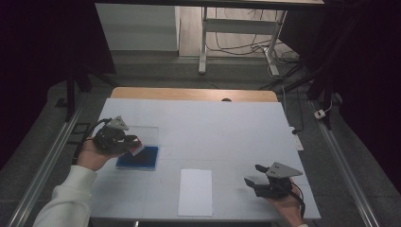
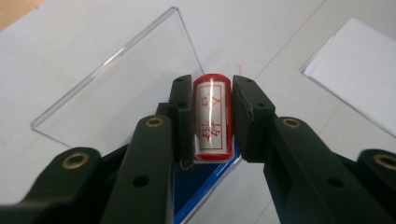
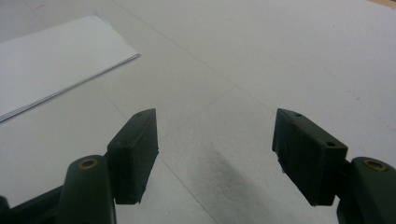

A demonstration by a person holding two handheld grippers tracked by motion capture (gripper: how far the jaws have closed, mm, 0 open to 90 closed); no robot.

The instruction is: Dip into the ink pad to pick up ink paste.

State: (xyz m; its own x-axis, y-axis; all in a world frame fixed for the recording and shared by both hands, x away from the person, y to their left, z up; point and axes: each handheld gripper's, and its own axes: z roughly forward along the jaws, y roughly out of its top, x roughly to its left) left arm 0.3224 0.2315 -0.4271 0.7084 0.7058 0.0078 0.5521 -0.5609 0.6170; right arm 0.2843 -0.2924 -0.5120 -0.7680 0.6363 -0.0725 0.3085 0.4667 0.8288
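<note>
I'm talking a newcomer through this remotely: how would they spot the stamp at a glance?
Start at the white table and go to its left side, where a clear plastic lid lies beside a blue ink pad. Above that pad, the left gripper clamps the stamp, a small red cylinder whose white label bears red characters, the only red thing there.

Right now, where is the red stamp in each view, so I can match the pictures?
High view: the red stamp is at left, in the left gripper, over the blue ink pad.
Left gripper view: centre, clamped between the jaws.
Right gripper view: not in it.
Shared landmark: the white paper sheet.
</note>
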